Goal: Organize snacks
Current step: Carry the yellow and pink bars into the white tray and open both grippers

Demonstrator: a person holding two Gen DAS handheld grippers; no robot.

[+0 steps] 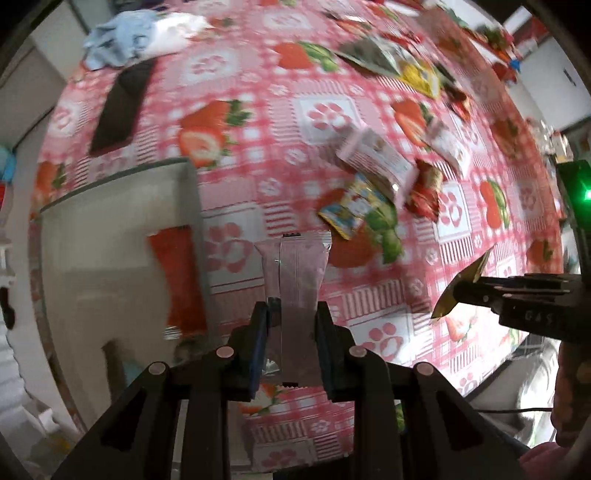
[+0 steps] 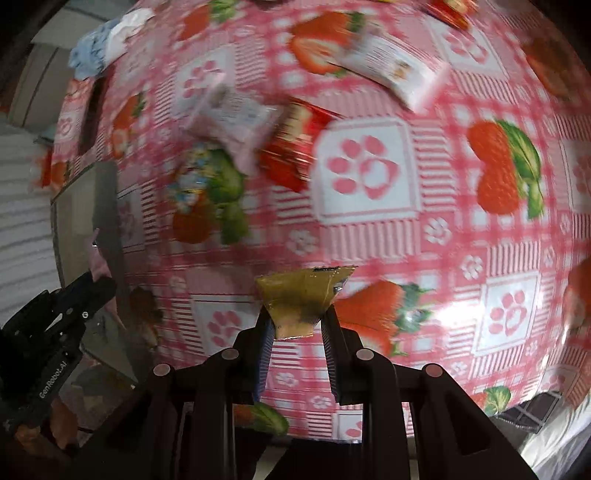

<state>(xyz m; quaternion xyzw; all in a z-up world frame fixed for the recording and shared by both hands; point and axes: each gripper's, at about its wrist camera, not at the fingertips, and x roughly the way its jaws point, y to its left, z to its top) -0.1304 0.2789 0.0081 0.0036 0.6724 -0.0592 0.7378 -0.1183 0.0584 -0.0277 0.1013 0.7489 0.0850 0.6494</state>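
Note:
My left gripper [image 1: 291, 317] is shut on a pale pink snack packet [image 1: 295, 280], held above the table next to a clear plastic box [image 1: 110, 258] with a red packet [image 1: 181, 277] inside. My right gripper [image 2: 297, 321] is shut on a gold snack packet [image 2: 303, 295]; it also shows in the left wrist view [image 1: 461, 291] at the right. Loose snacks lie ahead: a pink-white packet [image 1: 376, 158], a blue-yellow packet [image 1: 354, 206], a red packet [image 1: 424, 192] and another pink-white packet [image 1: 450, 144]. The left gripper appears in the right wrist view [image 2: 92, 284] by the box [image 2: 96, 229].
The round table [image 1: 258, 92] has a pink strawberry cloth. A dark flat object [image 1: 122, 107] and a blue-white cloth [image 1: 136, 33] lie at the far left. More packets [image 1: 399, 62] lie at the far right. The table edge runs along the left and bottom.

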